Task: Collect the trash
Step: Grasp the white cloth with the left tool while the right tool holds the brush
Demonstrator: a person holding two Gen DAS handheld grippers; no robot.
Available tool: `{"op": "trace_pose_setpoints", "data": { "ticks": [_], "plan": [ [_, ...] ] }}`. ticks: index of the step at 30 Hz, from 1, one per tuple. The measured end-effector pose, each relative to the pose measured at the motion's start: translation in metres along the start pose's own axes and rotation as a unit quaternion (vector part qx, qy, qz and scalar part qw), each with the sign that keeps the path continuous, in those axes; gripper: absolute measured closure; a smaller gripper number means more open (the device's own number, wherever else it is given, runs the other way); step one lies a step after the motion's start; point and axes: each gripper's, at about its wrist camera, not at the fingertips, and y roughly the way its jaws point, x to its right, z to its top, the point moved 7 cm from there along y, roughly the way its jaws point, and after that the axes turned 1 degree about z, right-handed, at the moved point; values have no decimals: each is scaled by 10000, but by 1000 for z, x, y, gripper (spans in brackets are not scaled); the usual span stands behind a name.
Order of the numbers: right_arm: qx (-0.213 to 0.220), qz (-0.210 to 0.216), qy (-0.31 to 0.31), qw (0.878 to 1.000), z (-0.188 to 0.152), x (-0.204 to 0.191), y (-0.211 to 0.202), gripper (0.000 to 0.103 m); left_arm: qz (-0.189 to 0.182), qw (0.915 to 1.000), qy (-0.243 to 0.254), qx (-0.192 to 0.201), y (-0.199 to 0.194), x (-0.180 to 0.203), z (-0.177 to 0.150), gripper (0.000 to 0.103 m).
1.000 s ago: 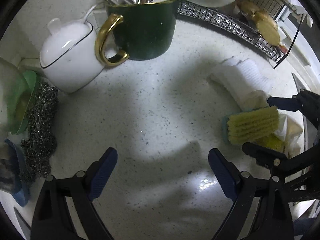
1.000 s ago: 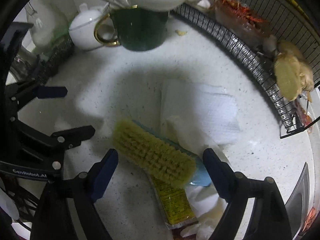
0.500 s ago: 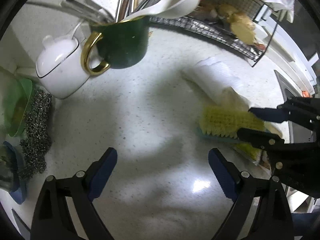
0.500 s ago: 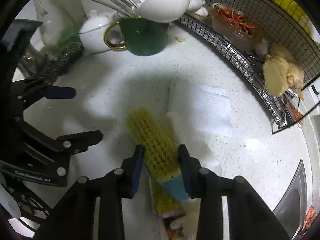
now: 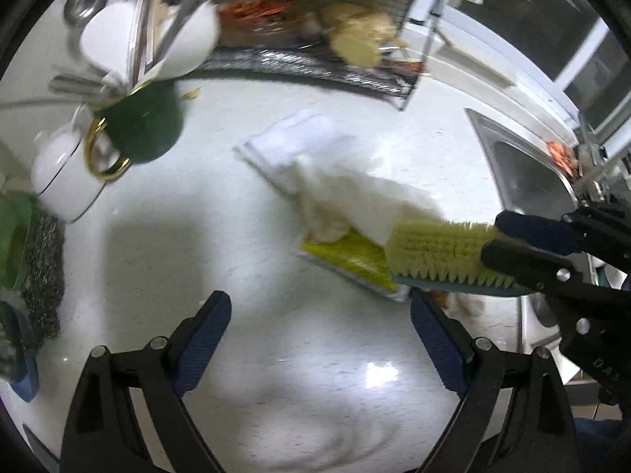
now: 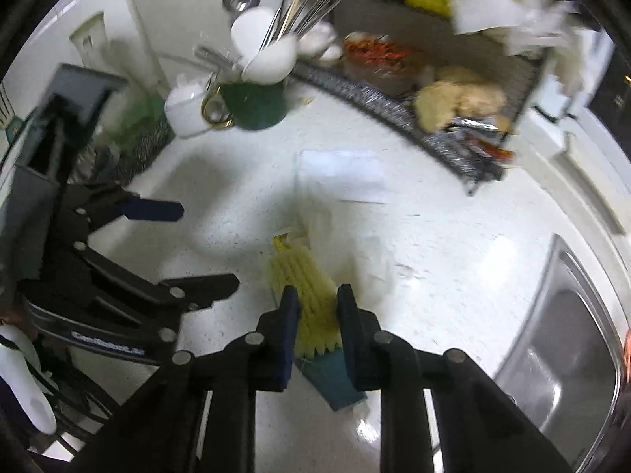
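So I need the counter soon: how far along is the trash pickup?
Early. No trash looks collected yet. The right gripper has just closed its jaws on the scrub brush, raised above the yellow wrapper. That wrapper and the crumpled white paper remain; the left gripper is open, empty.

Bright, motion-blurred fisheye (edges dark).

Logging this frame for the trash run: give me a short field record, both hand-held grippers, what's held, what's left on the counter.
left hand-held gripper: open, empty, over bare counter
right hand-held gripper: jaws just closed, shut on scrub brush
scrub brush: yellow bristles, teal back, lifted off the counter
yellow wrapper: flat on counter, partly under white paper towel
sink: right of the trash
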Motion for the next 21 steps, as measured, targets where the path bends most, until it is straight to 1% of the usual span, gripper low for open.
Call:
{"op": "trace_pose_setpoints", "data": {
  "ticks": [3, 6, 7, 8, 10, 12, 15, 21],
  "plan": [
    [123, -226, 167, 9995, -6, 15, -14, 88, -61, 10000, 56, 10, 2, 12, 7, 12],
    [160, -466, 419, 9979, -9, 30, -18, 98, -164, 9998, 143, 10, 8, 22, 16, 12],
    [159, -581, 528, 9968, -9, 36, -17, 101, -150, 9997, 174, -8, 11, 24, 20, 12],
    [134, -612, 564, 9964, -8, 38, -14, 101, -131, 9997, 220, -38, 17, 24, 24, 12],
    [1, -605, 665, 9959, -10, 44, -4, 101, -31, 9994, 300, -152, 30, 24, 30, 12],
    [-189, -413, 989, 9941, -15, 51, 11, 101, -26, 9990, 387, -232, 37, 24, 34, 12],
    [-298, -405, 1181, 9917, -28, 60, 12, 101, -16, 9983, 514, -281, 46, 25, 38, 12],
    [-400, -440, 1427, 9880, -27, 69, 20, 101, -286, 9967, 546, -524, 76, 31, 46, 12]
  ]
}}
